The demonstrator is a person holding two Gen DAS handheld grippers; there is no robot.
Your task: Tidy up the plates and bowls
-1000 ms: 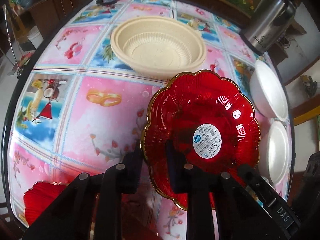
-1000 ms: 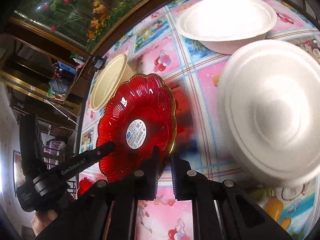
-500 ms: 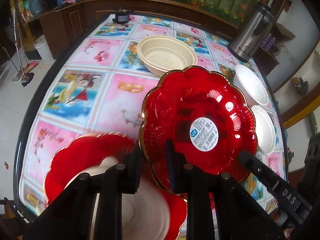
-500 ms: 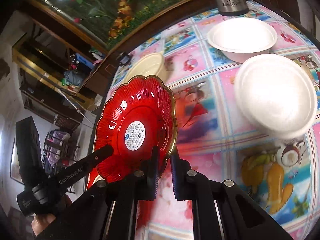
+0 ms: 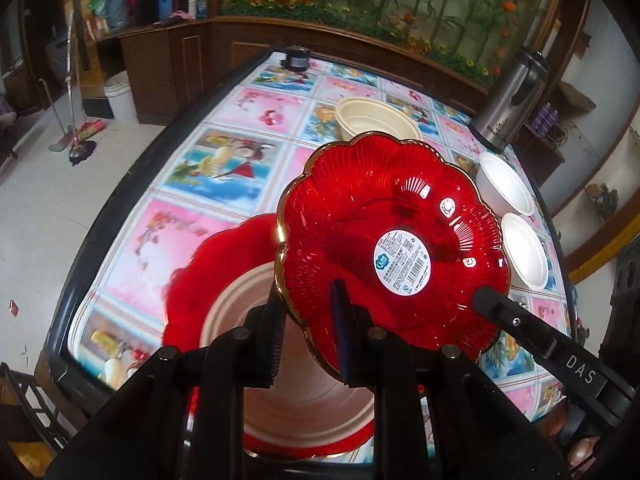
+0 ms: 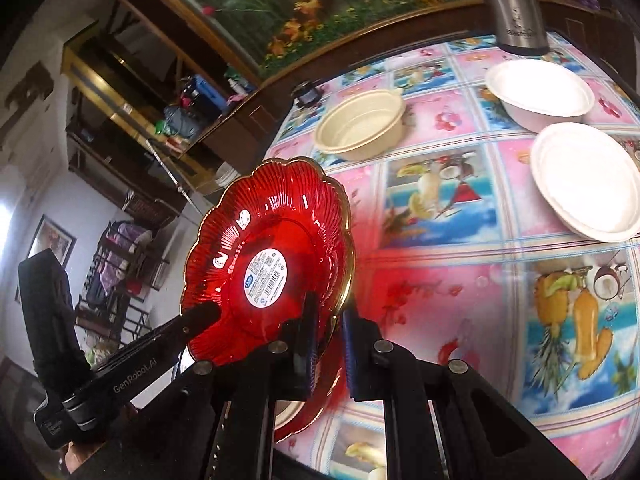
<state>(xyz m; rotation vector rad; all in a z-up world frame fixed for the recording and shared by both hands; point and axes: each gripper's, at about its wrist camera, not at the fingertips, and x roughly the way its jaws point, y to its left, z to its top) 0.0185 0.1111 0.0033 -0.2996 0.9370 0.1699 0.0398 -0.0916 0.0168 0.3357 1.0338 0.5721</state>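
Note:
A red scalloped plate (image 5: 384,248) with a gold rim and a white label is held in the air above the table, tilted. My left gripper (image 5: 308,340) is shut on its near rim. My right gripper (image 6: 328,344) is shut on its rim from the other side; the plate also shows in the right wrist view (image 6: 272,260). Below lies a second red plate (image 5: 208,272) with a cream bowl (image 5: 304,396) standing in it, at the table's near edge.
A cream bowl (image 5: 376,120) stands mid-table. Two white bowls (image 6: 540,92) (image 6: 588,180) stand at the right. A steel thermos (image 5: 512,100) stands at the far right corner. A small black object (image 5: 297,58) sits at the far edge. The table edge (image 5: 80,288) drops to the floor at left.
Both grippers have lifted the red plate higher and drawn it back toward the near edge. The second red plate with its cream bowl has come into view beneath.

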